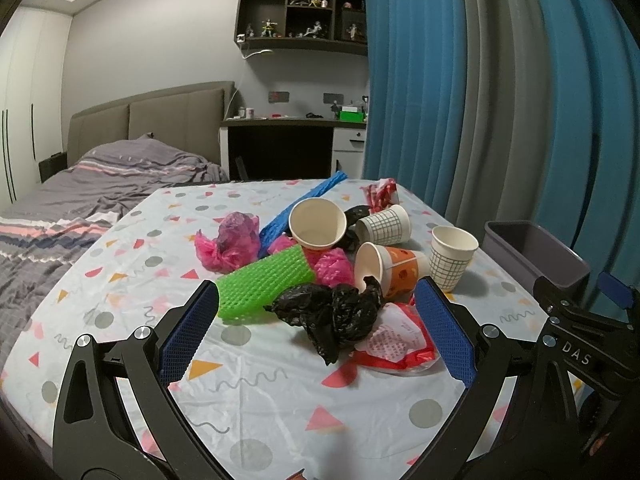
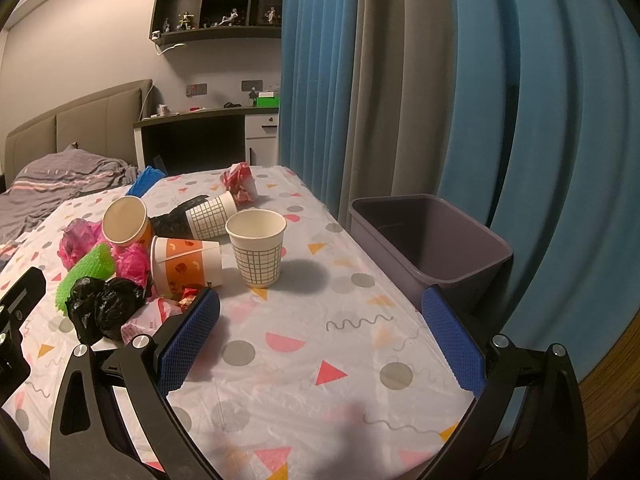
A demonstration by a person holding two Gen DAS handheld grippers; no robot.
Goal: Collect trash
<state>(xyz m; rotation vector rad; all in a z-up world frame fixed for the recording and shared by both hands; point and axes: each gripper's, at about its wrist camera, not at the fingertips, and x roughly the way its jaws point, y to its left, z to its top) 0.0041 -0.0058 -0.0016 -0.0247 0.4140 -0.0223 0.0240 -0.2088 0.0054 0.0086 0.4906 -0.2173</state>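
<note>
A pile of trash lies on the patterned table cloth point(image 1: 260, 392): a crumpled black bag point(image 1: 340, 314), a green foam net point(image 1: 266, 286), pink bags point(image 1: 232, 240), a red-and-white wrapper point(image 1: 400, 340), an orange cup on its side point(image 1: 394, 266), an upright grid cup point(image 1: 452, 256) and other cups. My left gripper point(image 1: 316, 312) is open, its pads either side of the black bag, just above the table. My right gripper point(image 2: 320, 320) is open and empty, to the right of the pile point(image 2: 120, 304). The upright grid cup point(image 2: 258, 248) stands ahead of it. A grey bin point(image 2: 436, 240) sits at the table's right edge.
A blue foam net point(image 1: 300, 208) and a red crumpled wrapper point(image 1: 380, 194) lie at the far side. The grey bin point(image 1: 532, 252) stands against blue and grey curtains point(image 1: 500, 100). A bed point(image 1: 80, 192) is on the left, a desk point(image 1: 296, 128) behind.
</note>
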